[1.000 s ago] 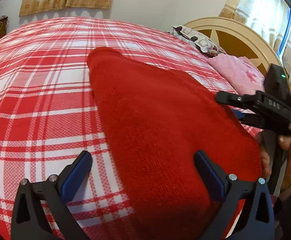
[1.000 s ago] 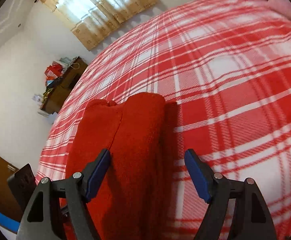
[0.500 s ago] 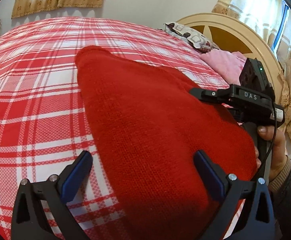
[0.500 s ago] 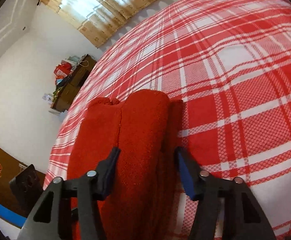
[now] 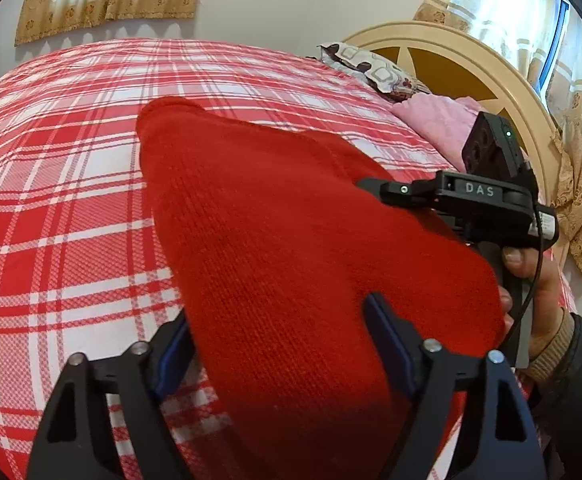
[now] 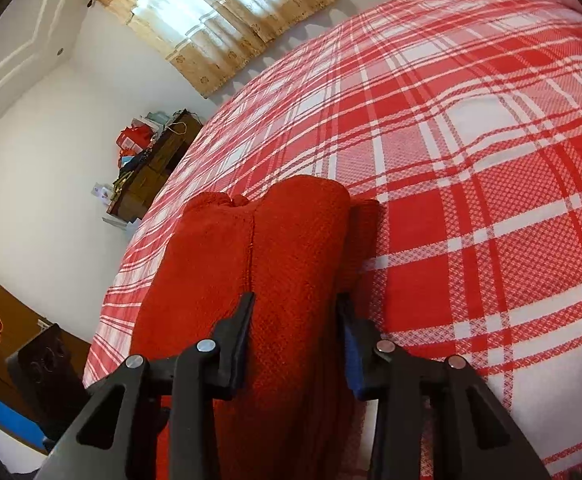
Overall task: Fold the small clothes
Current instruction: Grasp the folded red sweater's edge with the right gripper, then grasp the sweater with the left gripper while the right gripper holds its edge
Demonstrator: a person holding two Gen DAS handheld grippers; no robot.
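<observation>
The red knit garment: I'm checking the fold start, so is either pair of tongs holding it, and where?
Both tongs have been closing on the near end of the red knit garment, one at each side; a firm pinch cannot be told.

A bed with a red-and-white plaid cover point(image 5: 71, 200) filled the room. Beige curtains point(image 6: 219, 36) glowed with daylight on the far white wall; a cluttered wooden cabinet point(image 6: 151, 168) stood left.

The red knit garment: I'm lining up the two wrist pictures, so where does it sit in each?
Left wrist view: the red knit garment fills the centre, running from upper left to the bottom edge between the left claw fingers.
Right wrist view: it lies lower centre-left, a folded ridge between the right claw fingers.
Shared landmark: the red plaid bedspread beneath it.
</observation>
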